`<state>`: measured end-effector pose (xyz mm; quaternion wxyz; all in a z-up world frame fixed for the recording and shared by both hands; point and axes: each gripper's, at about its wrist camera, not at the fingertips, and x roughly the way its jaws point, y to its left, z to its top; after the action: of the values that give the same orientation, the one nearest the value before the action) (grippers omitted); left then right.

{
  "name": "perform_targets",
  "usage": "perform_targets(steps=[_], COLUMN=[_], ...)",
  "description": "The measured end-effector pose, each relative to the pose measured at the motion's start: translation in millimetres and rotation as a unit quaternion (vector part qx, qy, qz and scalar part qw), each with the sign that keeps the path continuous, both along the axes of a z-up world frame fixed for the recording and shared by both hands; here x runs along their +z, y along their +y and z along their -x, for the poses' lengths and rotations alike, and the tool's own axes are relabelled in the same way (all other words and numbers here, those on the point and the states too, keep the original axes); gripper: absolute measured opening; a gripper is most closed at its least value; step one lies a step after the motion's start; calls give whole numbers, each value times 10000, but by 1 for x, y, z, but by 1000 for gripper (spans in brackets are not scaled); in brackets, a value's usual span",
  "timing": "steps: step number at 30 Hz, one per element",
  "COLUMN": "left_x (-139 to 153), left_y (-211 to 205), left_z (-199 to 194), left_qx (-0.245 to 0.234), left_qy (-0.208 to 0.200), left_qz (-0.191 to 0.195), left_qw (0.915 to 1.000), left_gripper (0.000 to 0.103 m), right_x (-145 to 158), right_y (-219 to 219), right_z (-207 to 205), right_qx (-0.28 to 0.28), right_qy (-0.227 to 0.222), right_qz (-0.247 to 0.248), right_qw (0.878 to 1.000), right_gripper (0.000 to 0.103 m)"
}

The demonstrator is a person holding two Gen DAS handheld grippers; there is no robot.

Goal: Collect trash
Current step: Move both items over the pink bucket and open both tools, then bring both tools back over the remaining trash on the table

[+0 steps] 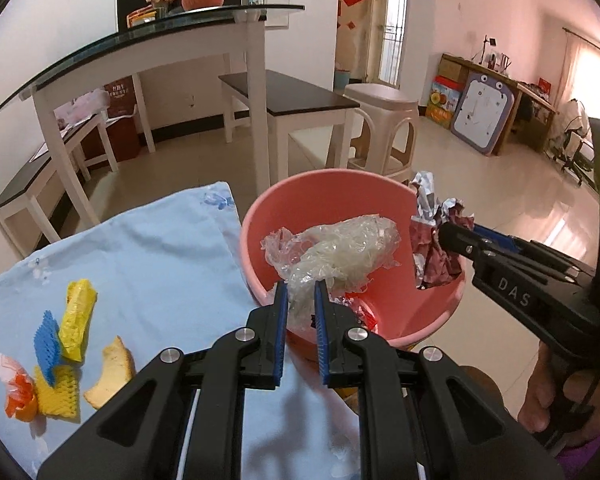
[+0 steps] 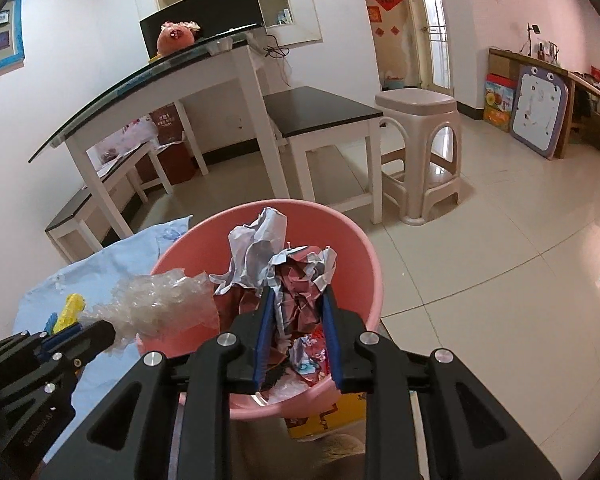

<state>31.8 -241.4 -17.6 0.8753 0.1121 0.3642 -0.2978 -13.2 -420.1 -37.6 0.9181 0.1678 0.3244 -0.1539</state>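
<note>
Left claw (image 1: 301, 285): pinches clear crumpled plastic (image 1: 336, 252) over the pink bin (image 1: 260, 216).
Right claw (image 2: 298, 294): jaws part-open, crumpled foil wrapper (image 2: 296, 276) between them above the bin.
Left view only: yellow, blue, orange scraps (image 1: 60, 356) near the worktop's (image 1: 160, 248) left edge.
Right view only: wrappers at bin bottom (image 2: 308, 364).

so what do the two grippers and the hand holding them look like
Both are black plastic tools. The left gripper has two fingers lined with ribbed blue pads, linkage arms and round silver pivot bolts. The right gripper matches it; the left view shows raised letters "DAS" on its side. The hand on its handle shows a bit of purple sleeve. No cables show.
</note>
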Motion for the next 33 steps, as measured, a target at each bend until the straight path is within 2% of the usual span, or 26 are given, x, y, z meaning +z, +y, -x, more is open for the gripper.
perform_targets(steps=[4,5,6,11,19,23,33], left_x=[-6,-7,-8,-4,8,16,30], left_y=[-4,-4,-3,-1,6,15,63], left_z=[-4,-5,-5,-5,3,9,19], left_qx=[-61,-69,-69,-84,-71,3,509], left_qy=[146,172,198,401,343,173,-113], left_qz=[-12,-6,14,252,448,471,512], left_qw=[9999,9998,9998,9988,9984,9987,9973], left_gripper=[20,23,24,34,34,34,34], right_x=[-2,-3,-3,-4,4,10,21], right_y=[-3,-4,-4,-7,1,9,60], right_z=[-4,-3,-1,2,11,17,19], right_qx=[-12,-11,-20,-32,84,211,866], right_qy=[18,10,3,-6,-158,-275,-447], right_qz=[-86,-113,-132,-192,-182,-212,-320], right_qw=[10000,9999,9999,9998,9997,9992,9947], right_gripper=[34,40,41,41,41,41,41])
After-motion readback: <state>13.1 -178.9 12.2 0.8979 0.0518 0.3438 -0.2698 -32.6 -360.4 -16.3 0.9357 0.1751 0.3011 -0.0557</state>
